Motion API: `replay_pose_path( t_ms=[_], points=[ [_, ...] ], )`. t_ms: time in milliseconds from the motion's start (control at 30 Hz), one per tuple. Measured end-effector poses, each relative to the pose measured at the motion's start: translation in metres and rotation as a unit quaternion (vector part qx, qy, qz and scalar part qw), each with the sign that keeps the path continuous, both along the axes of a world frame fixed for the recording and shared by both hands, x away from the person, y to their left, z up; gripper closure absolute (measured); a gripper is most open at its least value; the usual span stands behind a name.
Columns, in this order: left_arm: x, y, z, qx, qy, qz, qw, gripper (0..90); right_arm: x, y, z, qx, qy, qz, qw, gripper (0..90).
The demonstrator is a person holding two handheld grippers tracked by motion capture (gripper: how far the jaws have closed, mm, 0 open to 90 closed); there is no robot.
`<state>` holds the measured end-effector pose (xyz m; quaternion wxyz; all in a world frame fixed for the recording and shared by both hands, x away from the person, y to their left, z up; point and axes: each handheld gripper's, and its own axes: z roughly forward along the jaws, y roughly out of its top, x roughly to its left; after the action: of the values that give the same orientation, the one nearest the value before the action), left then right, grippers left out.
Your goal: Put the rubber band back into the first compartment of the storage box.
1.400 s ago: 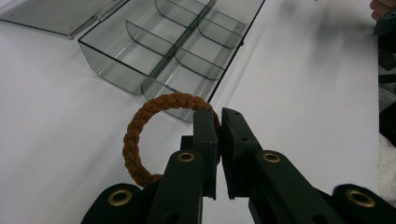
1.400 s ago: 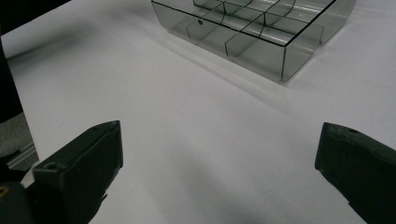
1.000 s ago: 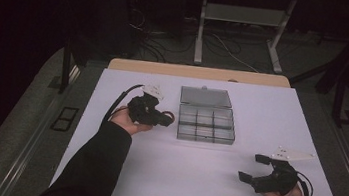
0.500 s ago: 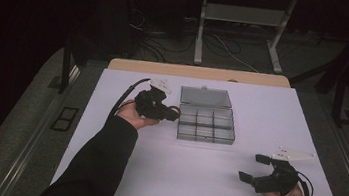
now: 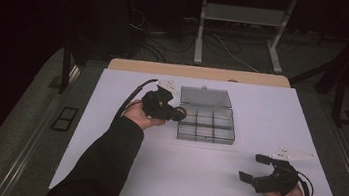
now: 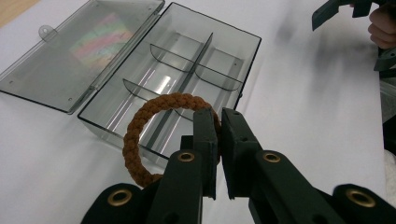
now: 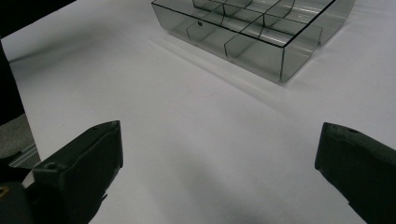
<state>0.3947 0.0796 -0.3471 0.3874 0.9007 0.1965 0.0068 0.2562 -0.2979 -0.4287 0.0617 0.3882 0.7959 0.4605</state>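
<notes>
A brown braided ring (image 6: 159, 126) is pinched in my left gripper (image 6: 218, 122), whose jaws are shut on its near side. It hangs over the near edge of a clear divided box (image 6: 187, 79) with its lid (image 6: 84, 44) folded open flat. In the high view the left gripper (image 5: 176, 112) sits at the box's (image 5: 207, 124) left edge. My right gripper (image 5: 254, 168) rests near the table's front right, jaws wide open, nothing between them. In the right gripper view the box (image 7: 261, 32) lies ahead, its compartments bare.
The white table (image 5: 202, 182) ends at a wooden strip (image 5: 201, 72) at the back. Behind it are a metal stand (image 5: 243, 16) and loose cables on the floor. A white tag (image 5: 294, 154) sticks out of the right gripper.
My left gripper has carried the ring rightward to the box's left edge. The right gripper has stayed put.
</notes>
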Motion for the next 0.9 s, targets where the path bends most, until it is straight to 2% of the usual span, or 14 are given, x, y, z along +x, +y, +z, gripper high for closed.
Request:
replay_pose_path(
  t_ms=[900],
  points=[
    [0.007,-0.024,-0.024,0.018,0.019,-0.017,0.9995,83.8,0.000,0.000,0.000,0.002,0.003,-0.001,1.0000,0.2]
  ],
)
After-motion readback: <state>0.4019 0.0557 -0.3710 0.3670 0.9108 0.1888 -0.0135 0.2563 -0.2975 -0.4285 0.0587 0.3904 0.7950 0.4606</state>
